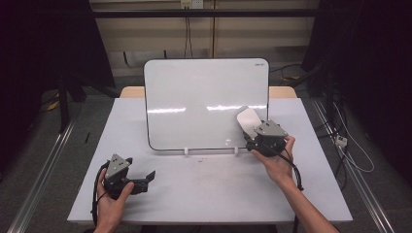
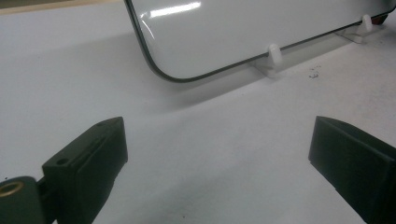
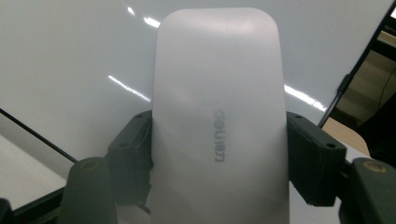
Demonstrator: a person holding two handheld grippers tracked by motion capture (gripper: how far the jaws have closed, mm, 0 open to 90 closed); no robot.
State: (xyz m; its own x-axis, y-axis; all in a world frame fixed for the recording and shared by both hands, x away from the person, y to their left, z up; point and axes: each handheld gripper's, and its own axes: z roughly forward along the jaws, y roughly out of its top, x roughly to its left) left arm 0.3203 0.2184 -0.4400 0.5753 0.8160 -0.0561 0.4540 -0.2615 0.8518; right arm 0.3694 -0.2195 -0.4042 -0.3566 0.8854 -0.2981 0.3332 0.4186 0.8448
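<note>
The whiteboard eraser is a smooth white oblong with rounded corners and small grey lettering printed along its back. It is clamped at both long sides between the jaws of the right tongs, its rounded end rising past them. It lies against the lower right part of the whiteboard, a glossy white panel with a thin dark rim that stands propped in small white clips on the surface.

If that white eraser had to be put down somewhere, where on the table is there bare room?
The widest bare patch of the table lies in front of the whiteboard, between the left hand-held gripper and the right hand-held gripper holding the eraser. A bare strip runs left of the whiteboard. It is tighter at the board's white feet.
</note>
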